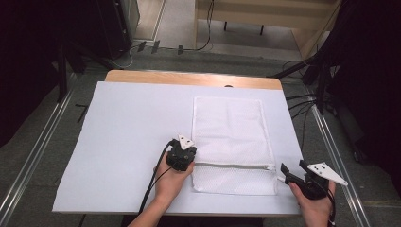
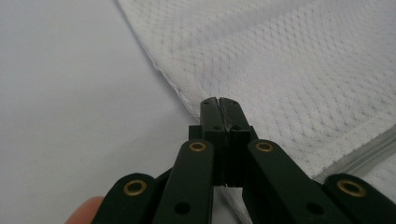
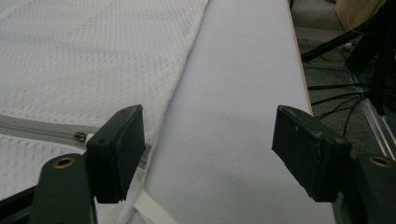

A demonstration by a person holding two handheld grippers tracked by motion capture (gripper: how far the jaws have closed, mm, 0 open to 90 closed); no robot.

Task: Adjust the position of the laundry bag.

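A white mesh zip bag [image 1: 231,132] lies flat on the white table cover [image 1: 132,132], right of centre. Its grey zipper [image 1: 234,165] runs across near the front end. My left gripper [image 1: 189,150] sits at the bag's left edge, just above the zipper line. In the left gripper view its jaws are pressed together [image 2: 218,101] on the hem of the mesh [image 2: 289,56]. My right gripper [image 1: 292,169] stands open at the bag's front right corner. Its view shows the jaws wide apart [image 3: 205,149] over bare cover, with the zipper pull [image 3: 80,136] beside the left pad.
The table's right edge [image 3: 299,70] runs close to my right gripper, with cables and a metal rail [image 1: 331,142] on the floor beyond it. The wooden table edge [image 1: 189,78] shows at the far side. A wide stretch of white cover lies left of the bag.
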